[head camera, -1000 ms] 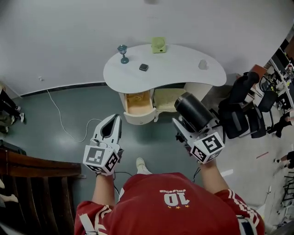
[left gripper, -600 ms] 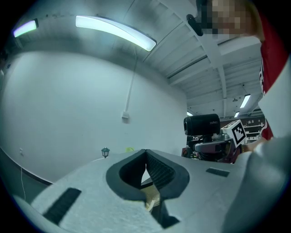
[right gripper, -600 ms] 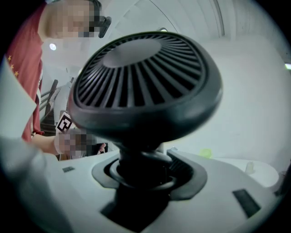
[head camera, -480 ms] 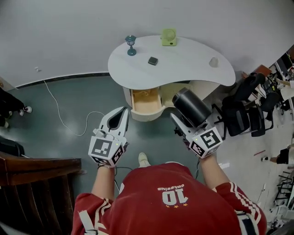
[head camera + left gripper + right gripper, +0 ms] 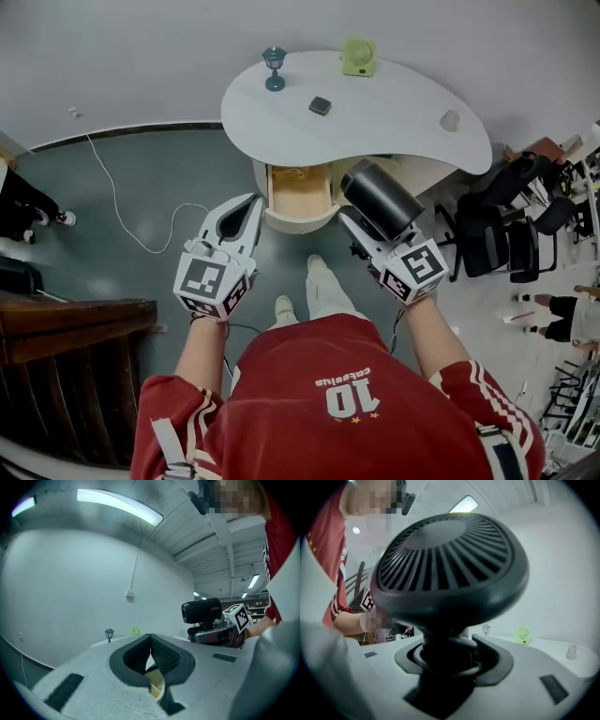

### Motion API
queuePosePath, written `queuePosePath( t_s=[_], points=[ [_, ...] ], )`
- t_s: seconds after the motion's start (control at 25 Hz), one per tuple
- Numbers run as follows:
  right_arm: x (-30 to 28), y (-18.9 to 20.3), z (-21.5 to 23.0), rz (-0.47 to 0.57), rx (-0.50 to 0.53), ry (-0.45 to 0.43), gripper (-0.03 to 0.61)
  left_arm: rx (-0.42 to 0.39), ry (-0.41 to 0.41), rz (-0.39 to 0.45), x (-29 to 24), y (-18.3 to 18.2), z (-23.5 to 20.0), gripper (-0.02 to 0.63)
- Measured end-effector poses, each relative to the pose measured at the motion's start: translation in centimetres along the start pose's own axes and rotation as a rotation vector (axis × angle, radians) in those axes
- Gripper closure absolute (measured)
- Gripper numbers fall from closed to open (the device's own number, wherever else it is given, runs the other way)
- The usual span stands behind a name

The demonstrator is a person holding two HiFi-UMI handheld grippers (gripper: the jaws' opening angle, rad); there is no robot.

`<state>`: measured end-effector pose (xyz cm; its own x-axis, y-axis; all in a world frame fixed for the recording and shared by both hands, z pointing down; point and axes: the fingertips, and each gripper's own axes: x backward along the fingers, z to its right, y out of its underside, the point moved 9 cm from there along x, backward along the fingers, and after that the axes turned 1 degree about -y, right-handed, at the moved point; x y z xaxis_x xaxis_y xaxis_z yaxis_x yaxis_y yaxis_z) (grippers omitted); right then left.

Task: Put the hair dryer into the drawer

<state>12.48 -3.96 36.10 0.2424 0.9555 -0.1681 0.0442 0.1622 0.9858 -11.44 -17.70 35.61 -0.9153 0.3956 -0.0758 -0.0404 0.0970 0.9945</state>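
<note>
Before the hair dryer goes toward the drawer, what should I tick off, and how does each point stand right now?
1. Hair dryer held firmly: ok. The right tool is closed on its handle, barrel up.
2. Drawer open: ok. It is pulled out from under the table.
3. Room in the drawer: cannot tell. The visible wooden bottom looks bare, but its back lies under the table top.
4. Left tool free: ok. Its jaws are together and hold nothing.
5. Way to the drawer clear: ok. Nothing shows between the hair dryer and the drawer in the head view.
</note>
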Motion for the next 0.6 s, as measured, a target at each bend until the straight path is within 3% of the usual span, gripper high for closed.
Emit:
queuePosePath(
  t_s=[0.6],
  points=[
    [-11.0, 5.2, 7.6, -0.093, 0.113, -0.286, 0.327, -0.045, -0.174, -0.054, -5.8, -0.1, -0.4, 0.615]
  ],
)
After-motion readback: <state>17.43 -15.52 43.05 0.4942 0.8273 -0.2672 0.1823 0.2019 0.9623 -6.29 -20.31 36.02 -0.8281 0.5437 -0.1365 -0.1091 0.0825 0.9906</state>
